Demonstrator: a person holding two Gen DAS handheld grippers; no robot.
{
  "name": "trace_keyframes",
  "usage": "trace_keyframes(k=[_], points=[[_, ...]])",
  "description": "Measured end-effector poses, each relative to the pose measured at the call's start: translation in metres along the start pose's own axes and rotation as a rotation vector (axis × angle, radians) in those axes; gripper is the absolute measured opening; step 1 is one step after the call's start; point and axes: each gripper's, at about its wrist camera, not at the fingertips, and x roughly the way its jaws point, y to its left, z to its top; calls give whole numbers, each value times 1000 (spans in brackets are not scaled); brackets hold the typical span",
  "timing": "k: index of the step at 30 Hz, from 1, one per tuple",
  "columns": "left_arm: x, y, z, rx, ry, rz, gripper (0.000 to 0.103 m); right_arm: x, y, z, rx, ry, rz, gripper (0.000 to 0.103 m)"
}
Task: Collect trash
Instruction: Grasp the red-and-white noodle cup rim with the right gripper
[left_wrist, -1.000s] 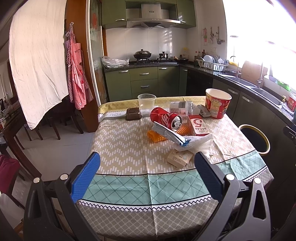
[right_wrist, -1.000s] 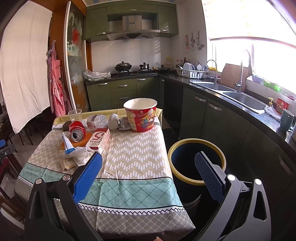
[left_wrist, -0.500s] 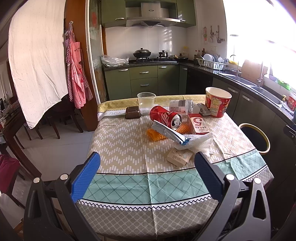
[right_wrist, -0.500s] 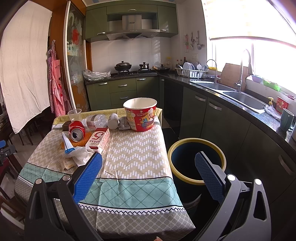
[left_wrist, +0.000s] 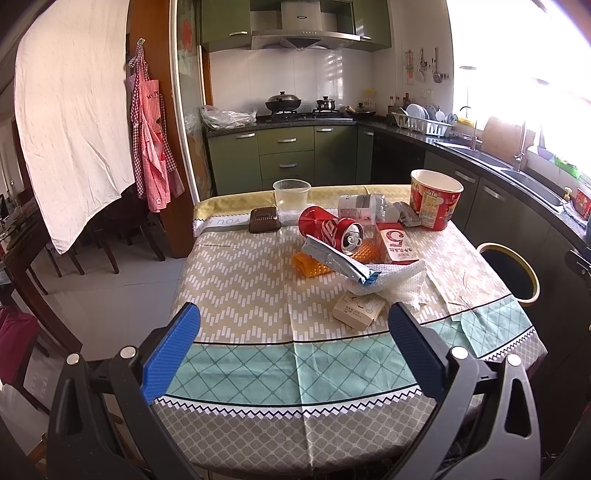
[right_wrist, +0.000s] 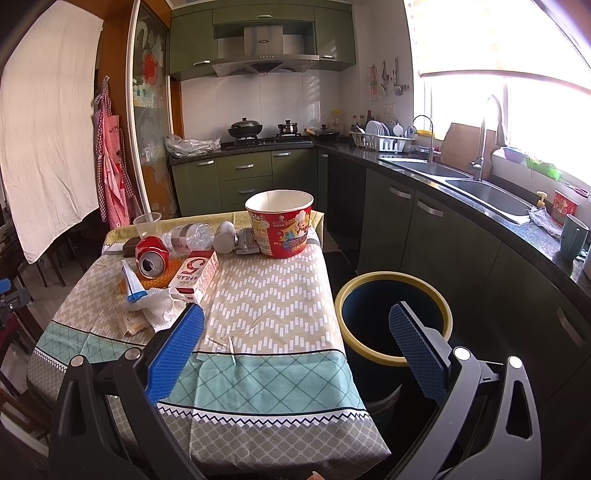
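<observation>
Trash lies in a heap on the table: a red soda can on its side, a silver wrapper, a red-and-white carton, a crumpled paper towel, a small beige box, a plastic bottle and a red paper bucket. My left gripper hangs open over the near table edge, short of the heap. My right gripper is open too, between the table corner and the yellow-rimmed bin. The can, carton and bucket show far left of it.
A clear plastic cup and a dark square object stand at the table's far side. Green cabinets and a counter with a sink run along the right. Chairs and floor lie to the left of the table.
The left view has crept slightly toward the table. The right gripper has stayed where it was.
</observation>
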Motion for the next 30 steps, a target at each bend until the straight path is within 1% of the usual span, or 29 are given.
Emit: trace_keyframes(k=[2, 4, 8, 11, 13, 15, 17, 19, 21, 22, 23, 25, 27, 30], points=[[3, 0, 2, 4, 12, -3, 97, 5, 1, 3, -26, 15, -7, 99], [8, -2, 6, 14, 31, -7, 97, 11, 0, 9, -53, 37, 5, 99], [25, -2, 21, 38, 86, -11, 97, 29, -10, 33, -59, 88, 82, 99], [43, -4, 40, 52, 154, -39, 97, 50, -25, 66, -34, 129, 106, 99], [55, -5, 56, 50, 188, -76, 97, 70, -32, 93, -28, 166, 127, 99], [67, -7, 71, 42, 210, -86, 97, 96, -36, 120, -26, 220, 142, 99], [78, -10, 86, 32, 215, -97, 97, 129, -38, 146, -16, 282, 159, 98], [90, -14, 99, 19, 227, -108, 97, 166, -40, 169, 3, 352, 149, 93], [102, -19, 109, 14, 247, -128, 97, 208, -41, 187, 16, 426, 127, 80], [108, -21, 113, 16, 260, -140, 97, 228, -42, 193, 27, 464, 116, 75], [113, -24, 116, 20, 269, -151, 97, 250, -45, 197, 46, 506, 111, 67], [122, -30, 120, 39, 282, -157, 97, 292, -50, 202, 78, 588, 91, 62], [131, -33, 122, 64, 291, -153, 97, 325, -55, 204, 106, 640, 77, 50], [142, -35, 124, 81, 307, -158, 97, 363, -57, 202, 134, 698, 75, 43]])
